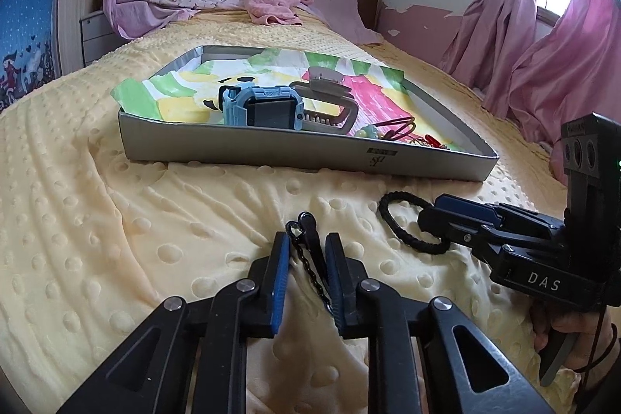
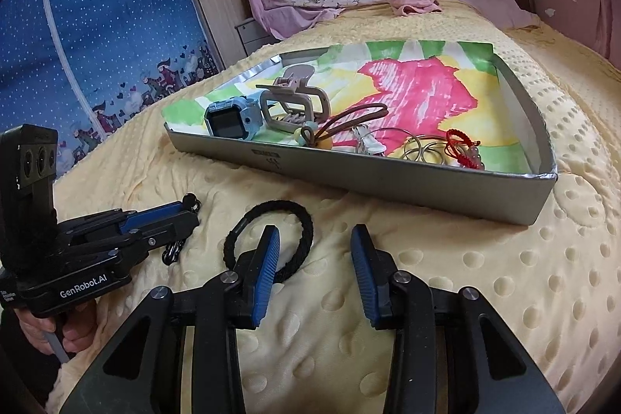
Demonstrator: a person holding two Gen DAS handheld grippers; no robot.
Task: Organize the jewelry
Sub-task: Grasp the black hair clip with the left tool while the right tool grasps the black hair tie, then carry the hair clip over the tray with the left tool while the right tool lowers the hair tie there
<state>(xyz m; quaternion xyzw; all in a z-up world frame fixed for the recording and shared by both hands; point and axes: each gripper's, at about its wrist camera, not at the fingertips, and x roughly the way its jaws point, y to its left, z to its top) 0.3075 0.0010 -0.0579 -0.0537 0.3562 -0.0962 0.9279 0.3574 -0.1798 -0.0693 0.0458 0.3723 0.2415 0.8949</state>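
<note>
Landmark: grey tray on the yellow bedspread. In front of the tray's near wall, the left gripper has its jaws nearly together, pinching a black chain piece. Just beside it, the right gripper has its jaws apart, one finger resting over the black hair tie. Inside the tray: blue watch, beige hair claw, metal rings.

Red bracelet half behind tray wall

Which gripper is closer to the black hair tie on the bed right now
Right. The right gripper has one finger inside the hair tie loop, the other outside it. The left gripper sits off to the side, around a black chain.
</note>
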